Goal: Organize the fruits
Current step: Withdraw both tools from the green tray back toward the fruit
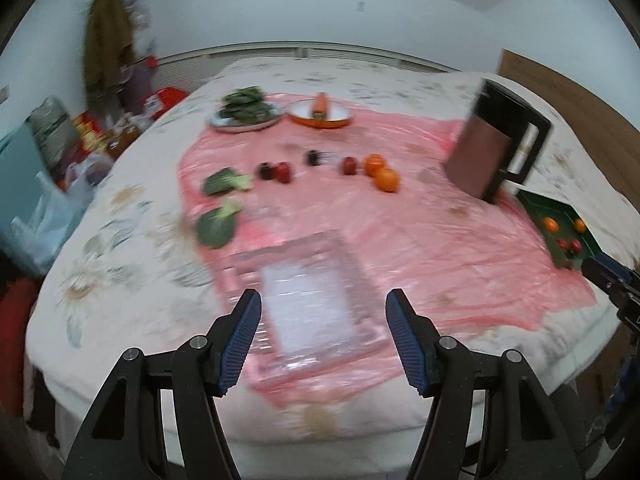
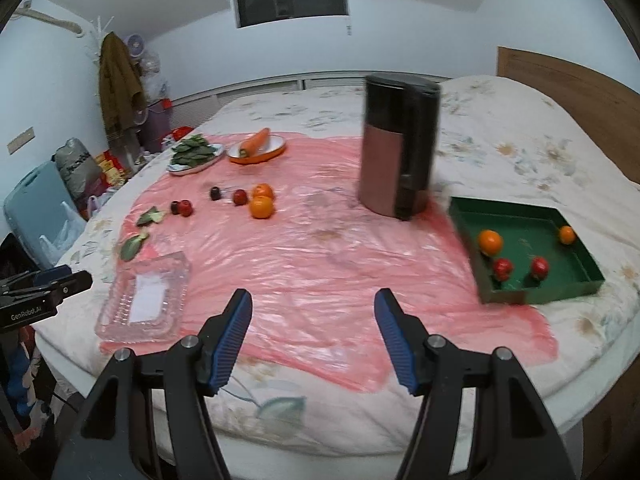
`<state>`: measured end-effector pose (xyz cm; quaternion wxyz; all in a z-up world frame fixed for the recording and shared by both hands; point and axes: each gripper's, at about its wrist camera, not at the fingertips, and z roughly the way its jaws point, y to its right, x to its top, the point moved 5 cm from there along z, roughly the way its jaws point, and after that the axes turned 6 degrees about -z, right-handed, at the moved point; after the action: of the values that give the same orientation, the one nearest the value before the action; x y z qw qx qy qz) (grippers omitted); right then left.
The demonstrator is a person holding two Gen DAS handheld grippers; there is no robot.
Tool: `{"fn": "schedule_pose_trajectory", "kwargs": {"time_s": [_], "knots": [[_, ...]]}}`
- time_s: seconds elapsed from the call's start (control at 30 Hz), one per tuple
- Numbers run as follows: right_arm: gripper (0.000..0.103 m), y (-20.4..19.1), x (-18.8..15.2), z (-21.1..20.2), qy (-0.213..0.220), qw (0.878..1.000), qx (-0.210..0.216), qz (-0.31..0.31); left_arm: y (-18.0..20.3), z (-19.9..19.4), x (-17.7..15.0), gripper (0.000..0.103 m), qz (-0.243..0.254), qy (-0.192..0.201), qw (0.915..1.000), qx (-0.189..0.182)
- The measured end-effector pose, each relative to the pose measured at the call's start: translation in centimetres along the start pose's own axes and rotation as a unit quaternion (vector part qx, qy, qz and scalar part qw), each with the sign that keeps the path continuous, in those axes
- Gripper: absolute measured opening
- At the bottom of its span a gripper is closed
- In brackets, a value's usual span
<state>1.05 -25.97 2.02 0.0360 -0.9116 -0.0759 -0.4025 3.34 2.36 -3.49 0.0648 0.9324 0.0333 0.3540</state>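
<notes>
Over on the far left of the bed [image 2: 500, 128], a clear ribbed glass tray [image 2: 144, 300] sits on the crinkly pink plastic sheet [image 2: 320, 264], with two dark leafy greens [image 2: 134, 246] just past it. The left hand-held gripper [image 1: 322, 318] hangs right above that tray, its blue textured pads spread wide apart with nothing between them.

Moving right, a row of loose fruit lies mid-sheet: small round dark red ones [image 2: 183, 207] in a pair, another dark one [image 2: 215, 193], a red one [image 2: 239, 197], then two smooth oranges [image 2: 262, 207] touching each other. Behind them sit a pale plate piled with green leaves [image 2: 194, 154] and an orange-rimmed oval dish [image 2: 258, 150] carrying a carrot [image 2: 256, 141].

Next comes a tall cylindrical kettle [image 2: 394, 144], coppery body with black lid and handle, upright. The right hand-held gripper [image 2: 313, 322] is open too and empty, over bare sheet.

Far right, a green rectangular box tray [image 2: 520, 292] holds two oranges and two shiny red fruits [image 2: 502, 267], scattered apart.
</notes>
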Motion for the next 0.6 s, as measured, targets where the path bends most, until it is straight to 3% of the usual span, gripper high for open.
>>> {"fn": "schedule_pose_trajectory", "kwargs": {"time_s": [0.23,0.6], "knots": [[0.098,-2.8,0.9,3.4,-0.007,0.999,0.03,-0.009,-5.0,1.3,0.1,0.059,-0.034,0.001,0.9991,0.026],[0.098,-6.3,2.4,8.4,-0.037,0.996,0.055,-0.054,-6.4,5.4,2.7,0.057,-0.031,-0.014,0.9993,0.017]]}}
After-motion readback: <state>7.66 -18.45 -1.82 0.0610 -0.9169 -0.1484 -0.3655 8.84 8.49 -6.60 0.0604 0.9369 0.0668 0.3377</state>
